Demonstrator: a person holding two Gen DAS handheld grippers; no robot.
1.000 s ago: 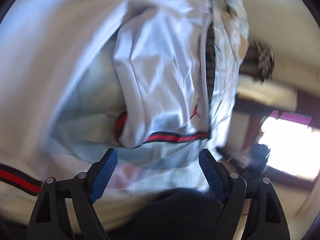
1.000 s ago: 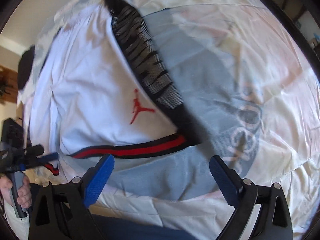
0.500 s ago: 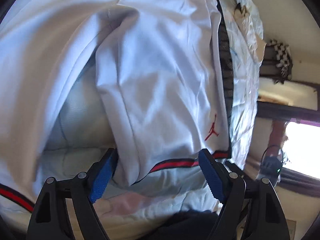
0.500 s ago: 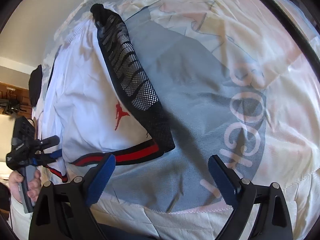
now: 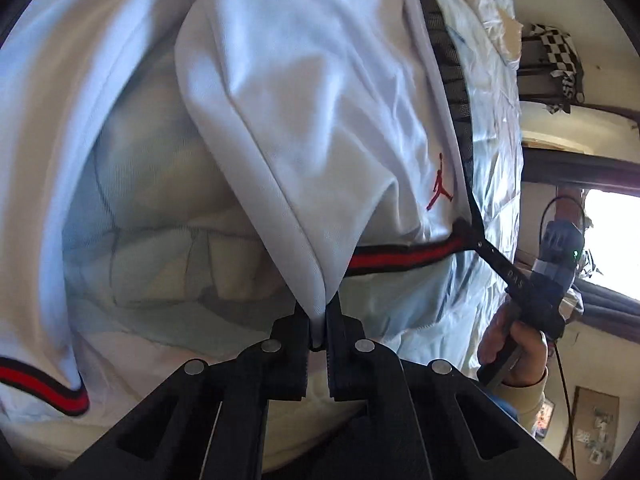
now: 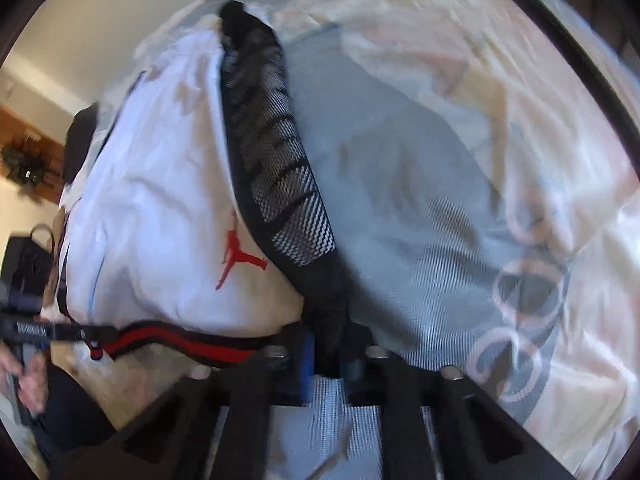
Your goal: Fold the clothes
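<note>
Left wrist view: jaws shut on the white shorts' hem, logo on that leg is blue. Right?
Nearly. The logo is red, not blue, as the left wrist view shows. The left gripper has just closed on the inner hem corner of the white shorts.

Marks we can read on the clothes and gear

We see a red Jumpman logo (image 5: 439,181) on the white shorts (image 5: 320,92), near their red-and-black hem, and "DAS" on the right gripper (image 5: 478,243); the pale lettering on the bedspread (image 6: 540,160) is too distorted for us to read.
</note>
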